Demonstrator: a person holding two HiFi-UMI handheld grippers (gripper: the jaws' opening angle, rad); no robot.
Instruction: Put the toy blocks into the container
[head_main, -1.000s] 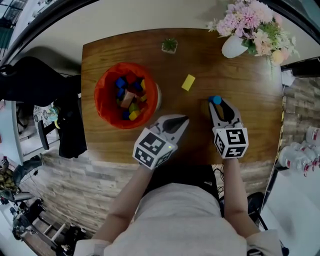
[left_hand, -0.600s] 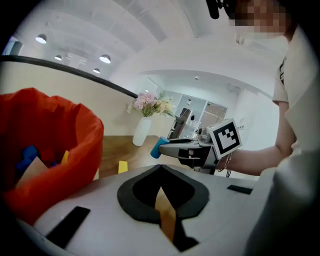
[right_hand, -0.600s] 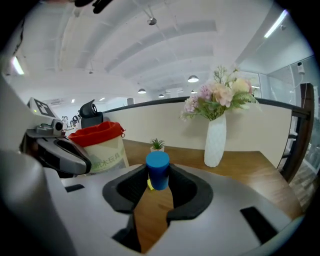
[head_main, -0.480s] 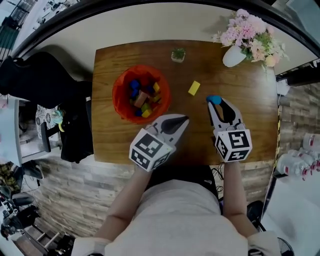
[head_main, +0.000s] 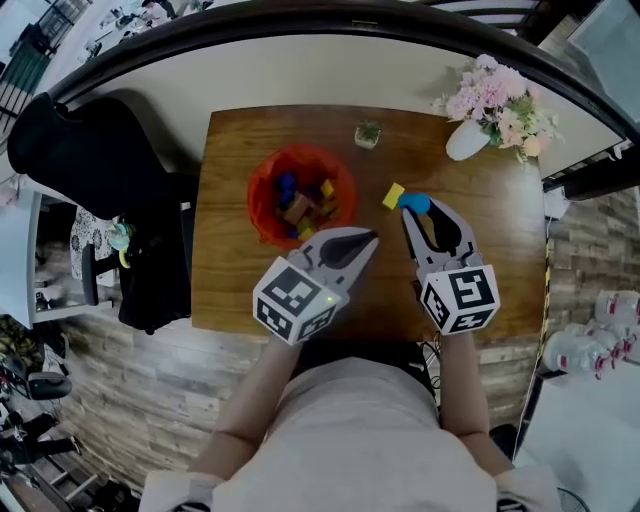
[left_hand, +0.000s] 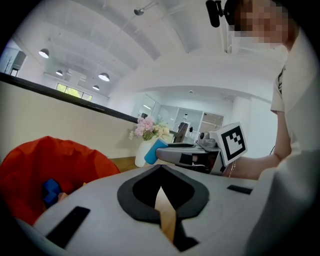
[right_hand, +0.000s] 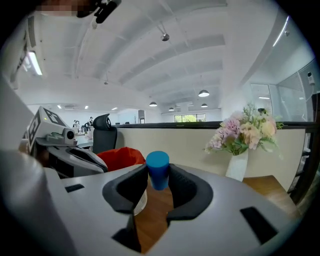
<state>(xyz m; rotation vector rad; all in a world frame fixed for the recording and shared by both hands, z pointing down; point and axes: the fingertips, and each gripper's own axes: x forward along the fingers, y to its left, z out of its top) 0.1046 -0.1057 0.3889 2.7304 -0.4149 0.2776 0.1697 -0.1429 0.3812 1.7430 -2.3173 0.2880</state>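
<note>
Above a brown wooden tabletop (head_main: 500, 250), seen from the person's head looking steeply down, two hand-held grippers hover side by side near the front edge.

The right gripper (head_main: 421, 211) has its jaws partly closed on a blue cylinder block (head_main: 414, 203). In the right gripper view the block stands upright, pinched low down between the two dark pads, with its top rising above them. This looks like a carrying grip, holding the block clear of the wood for the trip to the container.

The left gripper (head_main: 369, 240) is empty. Its own view shows the two jaws meeting at the tips with nothing between them. It seems to be waiting out of the way while the right gripper does the work.

The container (head_main: 262, 190) is a round orange tub to the left of both grippers, towards the middle of the tabletop. Several coloured blocks (head_main: 305, 205) already lie inside it. The blue block is off to the right of the tub, not over it.

A yellow block (head_main: 393, 195) lies flat on the wood, between the tub and the held blue block, just beside the right gripper's tips. It probably goes in next.

At the far right corner stands a white vase of pink flowers (head_main: 467, 140), and a small potted plant (head_main: 368, 133) sits at the far edge. Both are well apart from the work.
</note>
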